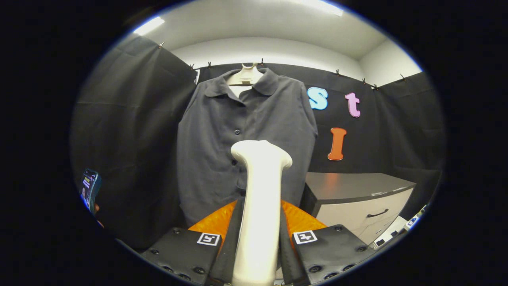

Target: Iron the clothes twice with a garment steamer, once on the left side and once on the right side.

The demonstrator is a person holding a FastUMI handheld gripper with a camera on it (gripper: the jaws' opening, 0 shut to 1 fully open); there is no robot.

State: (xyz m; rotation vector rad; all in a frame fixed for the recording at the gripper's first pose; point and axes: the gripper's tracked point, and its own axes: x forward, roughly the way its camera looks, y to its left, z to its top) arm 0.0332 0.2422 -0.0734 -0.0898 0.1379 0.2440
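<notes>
The jaws of the gripper (260,238) are clamping the white handle of the garment steamer (260,198), one finger pressing on each side of it. The steamer is standing upright between them, its smooth stem rising and flaring into a wider, rounded head at the top. That head is pointing toward the shirt (242,147), which is hanging just beyond it; whether the two are touching cannot be told. The shirt is dark grey, short-sleeved and collared, with a row of dark buttons running down its front, and it is draping from a pale hanger (246,75) against the black cloth wall. Right of the shirt, a cabinet (357,198) with a dark top and a light drawer front is standing. Left of the shirt, a phone (89,187) is showing with its screen lit.
</notes>
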